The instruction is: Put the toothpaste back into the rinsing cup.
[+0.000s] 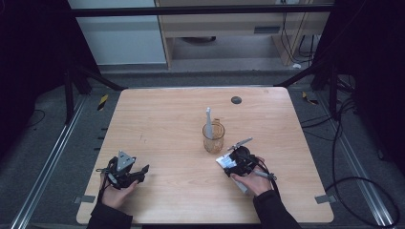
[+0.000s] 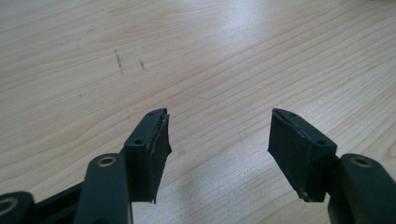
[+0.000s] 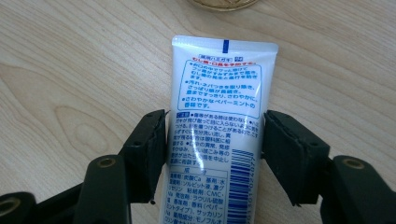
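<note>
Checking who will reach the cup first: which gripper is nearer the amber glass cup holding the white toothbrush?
Right. The right gripper, jaws around a white toothpaste tube, sits just in front of the amber glass cup; the left gripper is far off at the table's left, open.

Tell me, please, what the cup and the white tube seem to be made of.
The cup looks like clear amber glass or plastic; the table shows through its wall. The tube looks like glossy soft plastic: a flat crimped end, printed text, light glare.
</note>
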### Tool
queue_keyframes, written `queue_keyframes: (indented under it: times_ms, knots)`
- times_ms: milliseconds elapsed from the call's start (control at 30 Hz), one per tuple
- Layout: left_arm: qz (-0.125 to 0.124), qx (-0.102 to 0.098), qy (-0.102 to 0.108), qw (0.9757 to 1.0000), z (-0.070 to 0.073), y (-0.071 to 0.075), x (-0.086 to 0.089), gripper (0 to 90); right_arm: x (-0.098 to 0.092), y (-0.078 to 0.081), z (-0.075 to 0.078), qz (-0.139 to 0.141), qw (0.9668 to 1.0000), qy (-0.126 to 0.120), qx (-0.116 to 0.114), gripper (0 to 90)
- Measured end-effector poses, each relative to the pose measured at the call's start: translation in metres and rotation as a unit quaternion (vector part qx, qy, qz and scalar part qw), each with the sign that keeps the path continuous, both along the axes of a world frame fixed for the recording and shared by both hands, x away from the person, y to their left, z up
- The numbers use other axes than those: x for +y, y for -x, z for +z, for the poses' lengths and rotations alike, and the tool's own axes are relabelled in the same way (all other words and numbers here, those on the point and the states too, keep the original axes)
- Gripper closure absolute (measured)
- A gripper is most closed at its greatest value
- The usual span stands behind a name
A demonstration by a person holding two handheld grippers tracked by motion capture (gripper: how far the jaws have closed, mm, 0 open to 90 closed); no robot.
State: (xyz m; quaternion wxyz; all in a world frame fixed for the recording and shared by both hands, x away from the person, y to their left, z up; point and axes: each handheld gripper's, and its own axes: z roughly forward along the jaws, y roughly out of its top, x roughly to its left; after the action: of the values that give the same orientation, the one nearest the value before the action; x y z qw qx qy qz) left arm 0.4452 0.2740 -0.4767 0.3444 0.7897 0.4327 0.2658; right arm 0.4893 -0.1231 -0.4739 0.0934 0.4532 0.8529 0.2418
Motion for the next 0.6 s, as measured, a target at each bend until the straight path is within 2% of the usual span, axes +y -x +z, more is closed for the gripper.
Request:
queue_keyframes:
  times_ms: [400, 600]
  knots:
    - [-0.002, 0.0, -0.001, 1.0, -0.0002, -0.0001, -0.0006, 37.3, 0.0038, -0.0033, -0.0052, -0.002, 0.9999, 0.013, 0.007, 38.2]
    - [-0.003, 0.001, -0.002, 1.0, -0.0003, 0.0, -0.0012, 37.2, 0.0056, -0.0025, -0.0046, 0.001, 0.9998, 0.018, 0.007, 40.8]
